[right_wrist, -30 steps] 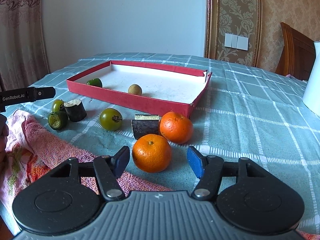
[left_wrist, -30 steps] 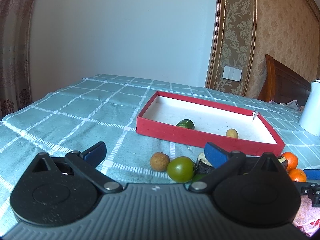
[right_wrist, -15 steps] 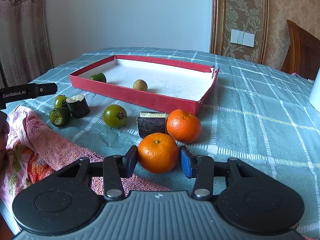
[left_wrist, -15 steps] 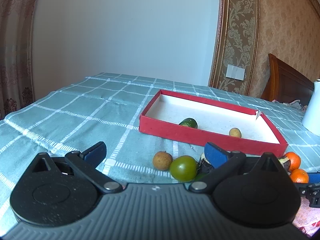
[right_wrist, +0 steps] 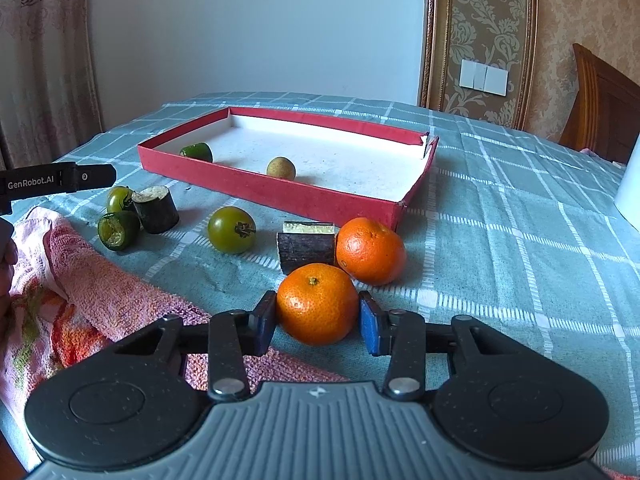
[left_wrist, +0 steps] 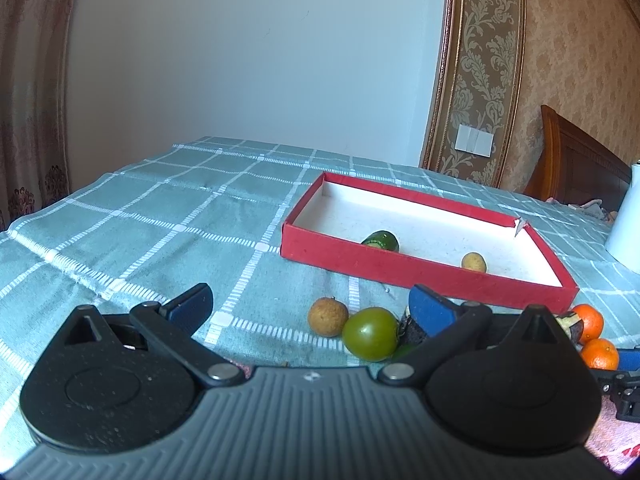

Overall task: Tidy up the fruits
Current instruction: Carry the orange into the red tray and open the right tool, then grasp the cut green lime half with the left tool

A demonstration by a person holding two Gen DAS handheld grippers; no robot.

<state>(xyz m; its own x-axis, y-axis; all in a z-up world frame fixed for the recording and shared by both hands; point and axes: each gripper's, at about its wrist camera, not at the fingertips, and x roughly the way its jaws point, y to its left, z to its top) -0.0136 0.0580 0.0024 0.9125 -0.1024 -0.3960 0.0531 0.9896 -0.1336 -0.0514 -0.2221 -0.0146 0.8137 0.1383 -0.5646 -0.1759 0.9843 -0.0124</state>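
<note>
My right gripper (right_wrist: 318,322) is closing its jaws, and both blue pads touch the sides of an orange (right_wrist: 317,300) resting on the checked cloth. Just behind it lie a second orange (right_wrist: 370,250) and a dark aubergine piece (right_wrist: 306,246). A green tomato (right_wrist: 232,229) sits to the left. The red box (right_wrist: 280,196) holds a longan (right_wrist: 281,168) and a green piece (right_wrist: 197,152). My left gripper (left_wrist: 310,300) stands wide open over the cloth, holding nothing, with a longan (left_wrist: 328,316) and a green tomato (left_wrist: 371,334) just ahead of it.
A pink towel (right_wrist: 80,280) lies at the near left edge. Beside it are another aubergine piece (right_wrist: 156,209), a cut green fruit (right_wrist: 118,230) and a small green tomato (right_wrist: 118,199). A white container (right_wrist: 630,184) stands at the far right, with a wooden chair (right_wrist: 600,112) behind it.
The right jaws have closed in from wide apart until the pads meet the near orange. The left gripper has stayed open and in place.
</note>
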